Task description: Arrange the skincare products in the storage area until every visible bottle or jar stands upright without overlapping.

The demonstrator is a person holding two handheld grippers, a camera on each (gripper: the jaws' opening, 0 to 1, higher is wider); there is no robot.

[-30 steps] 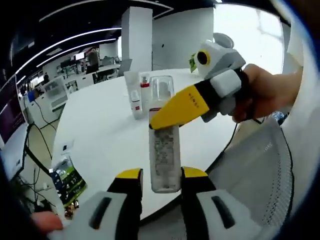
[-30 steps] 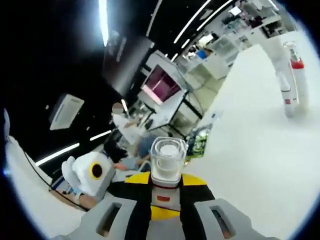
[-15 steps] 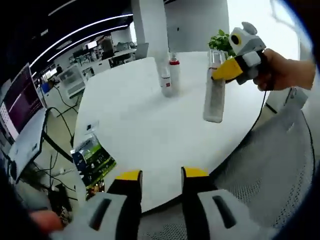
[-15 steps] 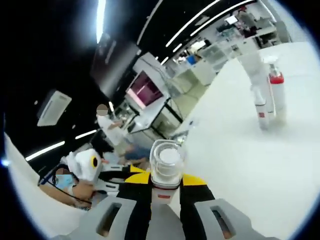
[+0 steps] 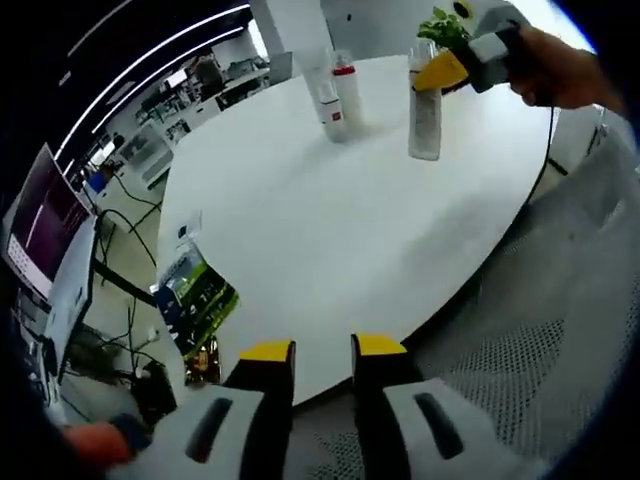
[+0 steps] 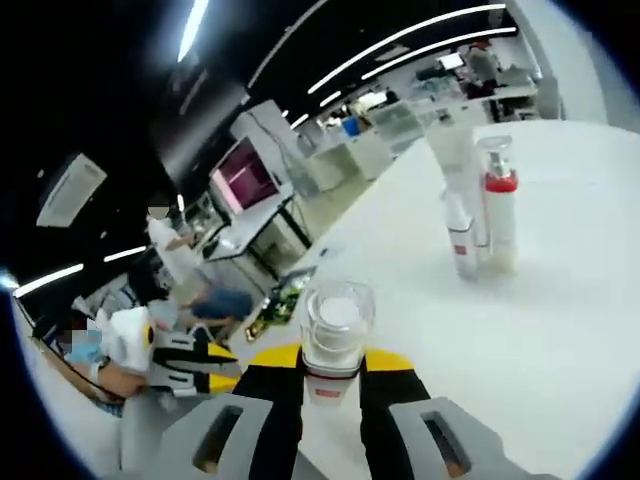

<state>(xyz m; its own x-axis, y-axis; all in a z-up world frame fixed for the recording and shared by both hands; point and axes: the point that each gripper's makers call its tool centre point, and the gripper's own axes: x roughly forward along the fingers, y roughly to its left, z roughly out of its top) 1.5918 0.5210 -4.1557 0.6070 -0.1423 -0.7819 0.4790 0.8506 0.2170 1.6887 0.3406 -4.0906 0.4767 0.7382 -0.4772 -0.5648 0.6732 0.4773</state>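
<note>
White and round, the bench (image 5: 330, 215) stands in an open office with strip lights overhead and desks behind. In the left gripper view it lies further off than half a second ago: that camera has pulled back, and the bench edge and a grey mesh chair (image 5: 540, 330) take up more of the lower picture. At the left, under the bench edge, a green printed packet (image 5: 195, 300) lies on the floor. The left gripper (image 5: 322, 352) shows at the bottom, its yellow-tipped fingers a small gap apart with nothing between them. A second ago those fingers flanked the base of the clear bottle; now they are well apart from it.

Three skincare products are visible. Two stand upright at the far side, touching or nearly so: a white tube (image 5: 326, 98) and, just beside it, a red-collared pump bottle (image 5: 347, 95). To their right the clear bottle (image 5: 425, 118) hangs upright with its base at or just above the bench; I cannot tell which. The right gripper (image 5: 447, 70), held in a hand (image 5: 560, 75), has closed on its top. In the right gripper view, that gripper's fingers (image 6: 392, 375) clamp the bottle's neck below the clear cap, and the tube and pump bottle sit nearer than before.
</note>
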